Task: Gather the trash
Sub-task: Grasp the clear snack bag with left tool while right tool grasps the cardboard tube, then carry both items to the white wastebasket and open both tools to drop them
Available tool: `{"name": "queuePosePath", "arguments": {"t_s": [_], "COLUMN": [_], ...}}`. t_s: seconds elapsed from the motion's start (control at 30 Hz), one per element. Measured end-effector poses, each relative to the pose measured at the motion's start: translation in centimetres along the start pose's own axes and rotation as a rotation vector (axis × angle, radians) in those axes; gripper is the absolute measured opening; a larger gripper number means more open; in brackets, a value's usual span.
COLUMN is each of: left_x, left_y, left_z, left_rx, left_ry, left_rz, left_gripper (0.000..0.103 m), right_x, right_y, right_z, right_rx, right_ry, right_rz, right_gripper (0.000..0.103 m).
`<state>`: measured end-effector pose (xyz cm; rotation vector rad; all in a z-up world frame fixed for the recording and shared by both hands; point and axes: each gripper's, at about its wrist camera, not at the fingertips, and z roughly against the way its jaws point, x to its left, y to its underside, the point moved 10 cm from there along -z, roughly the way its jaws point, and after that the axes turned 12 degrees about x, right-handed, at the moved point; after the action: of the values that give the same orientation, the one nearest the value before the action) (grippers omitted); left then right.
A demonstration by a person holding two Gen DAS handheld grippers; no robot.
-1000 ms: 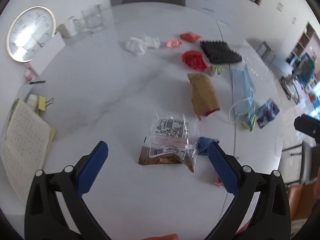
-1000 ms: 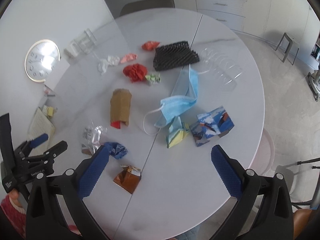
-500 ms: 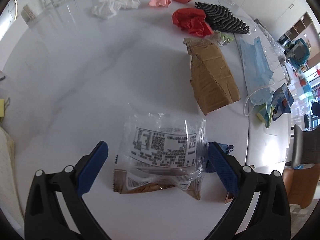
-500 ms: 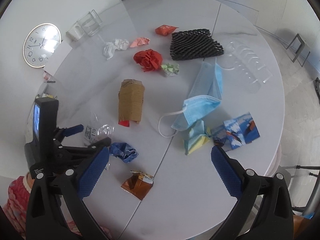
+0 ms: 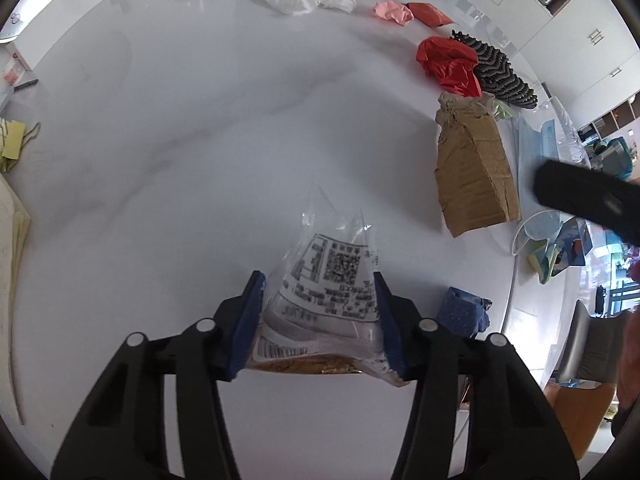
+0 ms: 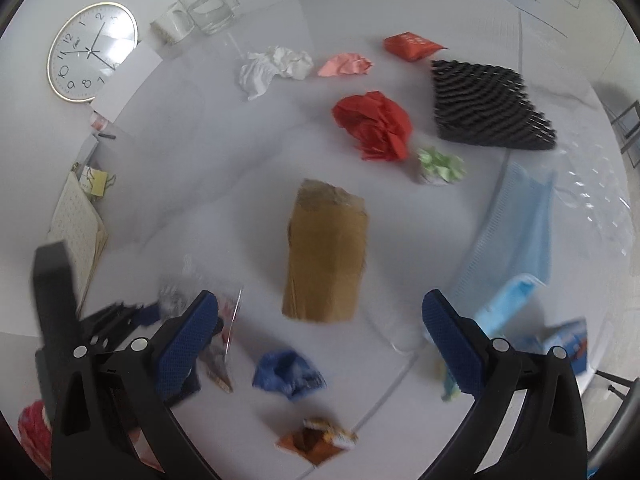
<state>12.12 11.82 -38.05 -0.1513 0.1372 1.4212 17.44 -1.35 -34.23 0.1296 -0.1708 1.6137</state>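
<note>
My left gripper point(image 5: 320, 320) is shut on a clear plastic snack wrapper point(image 5: 332, 280) with a printed label, squeezed between the blue pads at the white table's near side. In the right wrist view the same wrapper point(image 6: 224, 320) shows at lower left. My right gripper point(image 6: 320, 332) is open and empty, hovering above a brown cardboard piece point(image 6: 326, 256) and a crumpled blue wrapper point(image 6: 288, 372). Red crumpled paper point(image 6: 374, 126), a blue face mask point(image 6: 516, 248) and black foam netting point(image 6: 488, 106) lie farther back.
An orange-brown wrapper point(image 6: 316, 438) lies near the table edge. White tissue point(image 6: 274, 66), pink paper point(image 6: 346, 65), a red packet point(image 6: 412, 46) and green paper point(image 6: 442, 164) lie scattered. A clock point(image 6: 90, 52), glass cups point(image 6: 208, 8) and a notebook point(image 6: 78, 228) sit at left.
My left gripper has closed onto the clear snack wrapper. My right gripper has moved forward and lower over the table, toward the cardboard piece.
</note>
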Motion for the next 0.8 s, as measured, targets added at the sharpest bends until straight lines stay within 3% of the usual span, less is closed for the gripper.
{"name": "queuePosePath", "arguments": {"t_s": [0.07, 0.17, 0.23, 0.27, 0.3, 0.33, 0.57, 0.73, 0.8], "left_x": [0.6, 1.2, 2.1, 2.4, 2.5, 2.6, 0.9, -5.9, -9.6], "left_y": [0.3, 1.0, 1.3, 1.5, 1.3, 1.4, 2.0, 2.3, 2.5], "left_z": [0.5, 1.5, 2.6, 3.1, 3.4, 3.8, 7.5, 10.9, 12.0], "left_rx": [-0.013, -0.039, -0.052, -0.068, -0.079, -0.089, -0.159, -0.207, -0.224], "left_ry": [0.0, 0.009, 0.019, 0.014, 0.005, -0.007, -0.062, -0.026, -0.013], "left_rz": [0.013, 0.036, 0.051, 0.059, 0.061, 0.059, -0.007, -0.13, -0.2], "left_gripper": [0.047, 0.047, 0.047, 0.047, 0.047, 0.047, 0.047, 0.047, 0.048], "right_x": [-0.1, -0.3, -0.7, -0.7, -0.3, 0.0, 0.5, -3.6, -7.6], "right_y": [-0.9, -1.6, -1.7, -1.9, -1.9, -1.8, -0.3, 3.9, 6.8], "right_z": [-1.7, -4.1, -5.4, -5.1, -4.9, -4.8, 1.2, 8.4, 10.7], "right_rx": [0.018, 0.057, 0.082, 0.053, 0.051, 0.06, -0.05, -0.175, -0.216], "right_ry": [0.037, 0.082, 0.101, 0.116, 0.112, 0.09, -0.058, -0.053, -0.049], "right_rz": [-0.013, -0.03, -0.053, -0.048, -0.038, -0.037, -0.034, -0.057, -0.11], "right_gripper": [0.101, 0.088, 0.071, 0.064, 0.045, 0.041, 0.039, 0.039, 0.039]}}
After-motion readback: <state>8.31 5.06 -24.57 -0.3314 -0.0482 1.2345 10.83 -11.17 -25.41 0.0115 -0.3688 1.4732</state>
